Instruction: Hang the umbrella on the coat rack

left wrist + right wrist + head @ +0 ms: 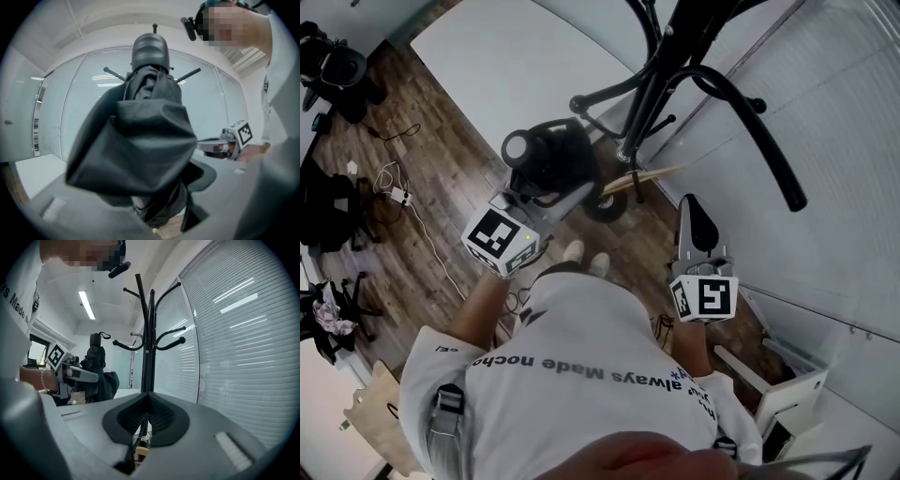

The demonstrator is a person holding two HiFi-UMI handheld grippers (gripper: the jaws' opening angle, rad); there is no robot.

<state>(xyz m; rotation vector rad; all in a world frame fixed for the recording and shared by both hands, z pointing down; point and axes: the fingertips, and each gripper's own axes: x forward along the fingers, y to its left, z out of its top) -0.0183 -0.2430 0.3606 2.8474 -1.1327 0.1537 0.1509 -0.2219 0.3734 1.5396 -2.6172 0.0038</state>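
Note:
A black folded umbrella (548, 164) stands upright in my left gripper (546, 194), which is shut on its bunched fabric. In the left gripper view the umbrella (140, 140) fills the middle between the jaws of the left gripper (151, 190), handle end up. The black coat rack (666, 70) stands just beyond it, and its hooks (190, 74) show behind the umbrella. My right gripper (698, 220) is shut and empty, to the right of the umbrella. The right gripper (147, 413) points at the coat rack (149, 333), with the umbrella (96, 371) at its left.
A glass wall with blinds (234, 333) runs close behind the rack on the right. A white panel (506, 56) lies beyond the umbrella. Cables (403, 202) and dark chairs (337, 66) are on the wooden floor at the left. A white piece of furniture (787, 394) is at the lower right.

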